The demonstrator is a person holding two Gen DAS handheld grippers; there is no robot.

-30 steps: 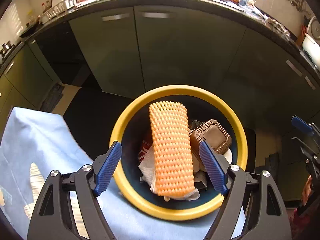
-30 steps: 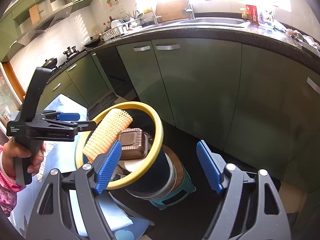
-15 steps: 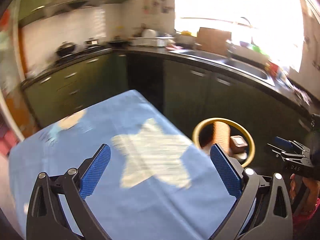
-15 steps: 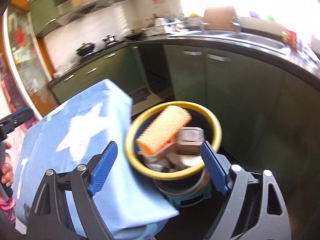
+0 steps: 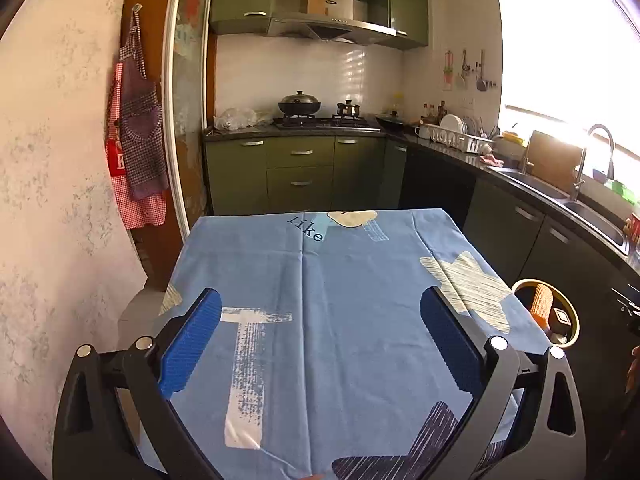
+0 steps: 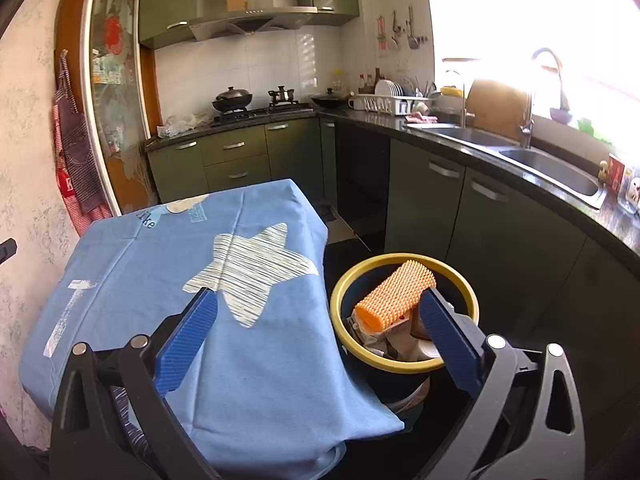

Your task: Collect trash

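Left gripper point(image 5: 320, 340): fingers point(image 5: 188, 344) spread wide, nothing btwn them, hanging over the near half of the worktop point(image 5: 340, 280). Worktop is covered w/ a blue cloth point(image 5: 360, 360) printed w/ pale stars and a white cross.

Right gripper point(image 6: 316, 332): fingers point(image 6: 184, 340) also wide apart, empty, over the worktop's right edge; left finger above the cloth, right finger in front of the bin point(image 6: 404, 364).

Bin sits on the floor just beside the worktop's right edge, near its front corner; dark body, yellow rim. Trash is inside: an orange foam net point(image 6: 394, 296) lies tilted across the top, leaning toward the far rim. Under it are crumpled paper point(image 6: 384, 336) and a brown tray point(image 5: 559, 317), tray mostly hidden by the right finger in the right view. Left view shows the bin point(image 5: 576, 320) small at the right, net point(image 5: 542, 306) sticking up in it.

Beyond the far edge: green cabinets point(image 5: 300, 176), a stove w/ a wok point(image 5: 299, 104), sink point(image 6: 556, 168) along the right wall, apron point(image 5: 138, 136) hanging on the left wall.
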